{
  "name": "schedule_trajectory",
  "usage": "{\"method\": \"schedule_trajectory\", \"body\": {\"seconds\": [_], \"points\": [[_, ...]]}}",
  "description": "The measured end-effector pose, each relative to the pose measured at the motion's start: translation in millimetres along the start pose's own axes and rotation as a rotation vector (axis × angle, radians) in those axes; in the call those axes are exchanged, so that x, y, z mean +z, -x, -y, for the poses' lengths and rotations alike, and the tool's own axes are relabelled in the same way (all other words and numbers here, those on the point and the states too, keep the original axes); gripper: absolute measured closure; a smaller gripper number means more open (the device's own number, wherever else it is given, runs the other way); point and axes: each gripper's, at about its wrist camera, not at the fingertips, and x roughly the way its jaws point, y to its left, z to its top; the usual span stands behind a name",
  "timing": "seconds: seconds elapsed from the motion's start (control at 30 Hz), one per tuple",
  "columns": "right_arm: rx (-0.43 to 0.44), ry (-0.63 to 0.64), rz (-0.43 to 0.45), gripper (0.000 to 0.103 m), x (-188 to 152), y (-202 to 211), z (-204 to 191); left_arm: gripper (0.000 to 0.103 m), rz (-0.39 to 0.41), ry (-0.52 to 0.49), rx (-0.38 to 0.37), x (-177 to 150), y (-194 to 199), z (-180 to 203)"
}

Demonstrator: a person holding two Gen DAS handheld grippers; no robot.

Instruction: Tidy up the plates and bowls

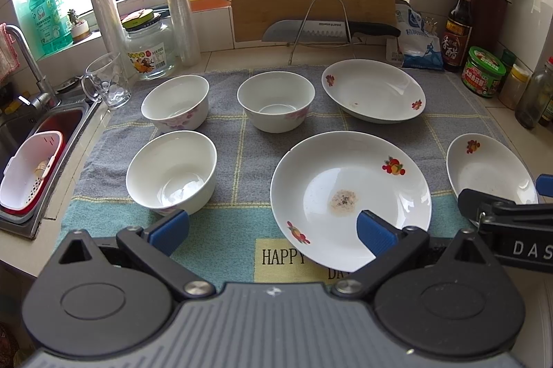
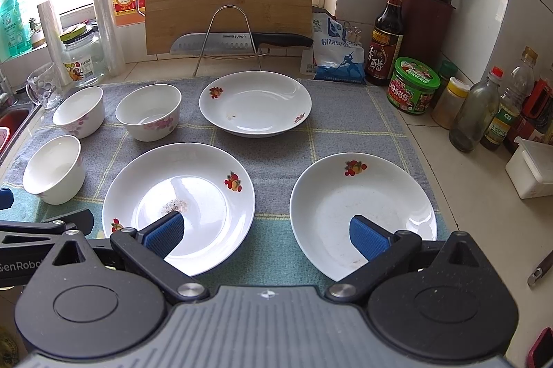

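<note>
While both grippers are hovering at the near edge of the grey-and-teal checked towel (image 1: 242, 160), nothing is being held: the left gripper (image 1: 273, 226) and right gripper (image 2: 266, 229) are both spread wide. Three white glazed ceramic bowls (image 1: 171, 172) are sitting left, three shallow white fruit-print plates (image 2: 178, 205) right, all apart. They're looking rigid, slick and chippable, so pinching a rim seems safest.

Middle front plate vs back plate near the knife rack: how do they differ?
The middle front plate carries a speckled residue patch at its centre; the back plate shows only a tiny speck. The front plate sits at the towel's near edge, the back plate at its far edge. Both are white, fruit-printed, upright and empty.
</note>
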Motion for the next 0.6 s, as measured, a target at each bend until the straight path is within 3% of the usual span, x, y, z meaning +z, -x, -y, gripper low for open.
{"method": "schedule_trajectory", "body": {"seconds": [0.6], "points": [[0.026, 0.001, 0.023, 0.000, -4, 1, 12, 0.001, 0.009, -0.008, 0.009, 2, 4, 15]]}}
